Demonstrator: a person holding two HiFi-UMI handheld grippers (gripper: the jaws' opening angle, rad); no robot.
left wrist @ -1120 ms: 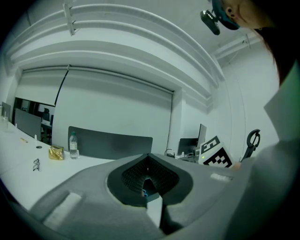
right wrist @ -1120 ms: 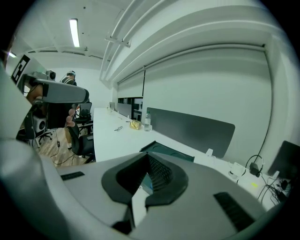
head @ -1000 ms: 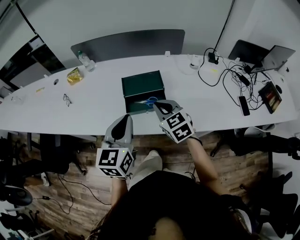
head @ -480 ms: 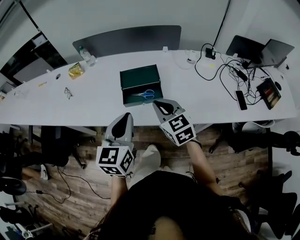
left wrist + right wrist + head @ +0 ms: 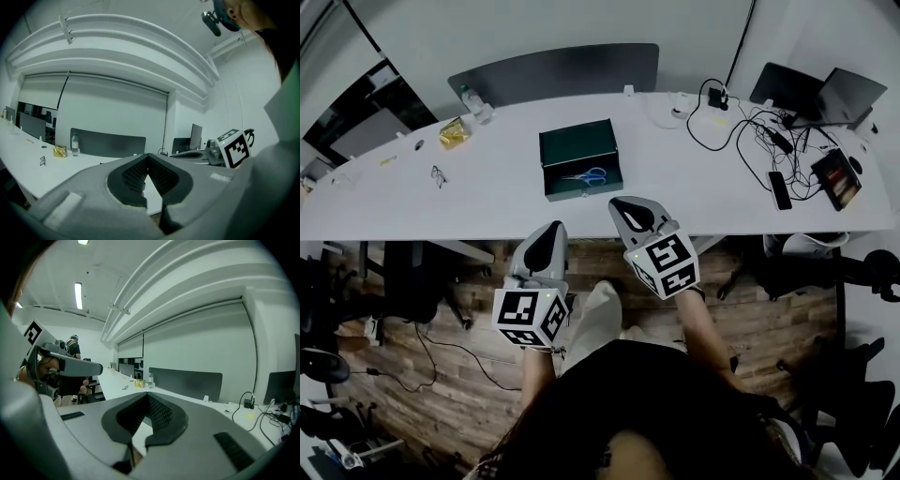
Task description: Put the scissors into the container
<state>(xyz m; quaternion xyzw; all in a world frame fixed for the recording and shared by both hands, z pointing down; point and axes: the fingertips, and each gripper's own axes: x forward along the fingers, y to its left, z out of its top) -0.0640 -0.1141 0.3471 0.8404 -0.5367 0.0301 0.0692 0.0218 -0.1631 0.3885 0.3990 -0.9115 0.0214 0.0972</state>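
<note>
A pair of glasses (image 5: 438,175) lies on the left part of the white counter (image 5: 412,202). Beyond it, toward the far edge, are a yellow packet (image 5: 450,134) and a bottle (image 5: 470,99). The bottle stands just beside the left end of a dark panel (image 5: 553,73) that runs behind the far edge.

The dark green container (image 5: 578,145) sits open in the middle of the counter, well apart from both grippers. The scissors (image 5: 588,175), blue-handled, lie flat inside it along its near side.

The left gripper (image 5: 551,228) hangs at the counter's near edge, its body and marker cube (image 5: 530,317) over the wooden floor (image 5: 441,375). In the left gripper view its jaws are pressed together, with nothing between them.

The right gripper (image 5: 626,202) is just right of the left one. Its tip reaches a little over the near edge, short of the container. In the right gripper view its jaws also meet, empty. Its cube (image 5: 667,264) sits over the floor.

On the right part of the counter, black cables (image 5: 741,141) sprawl from the far edge toward the middle. A phone (image 5: 778,190) lies among them, nearer the near edge. A laptop (image 5: 825,94) stands at the far right corner.
</note>
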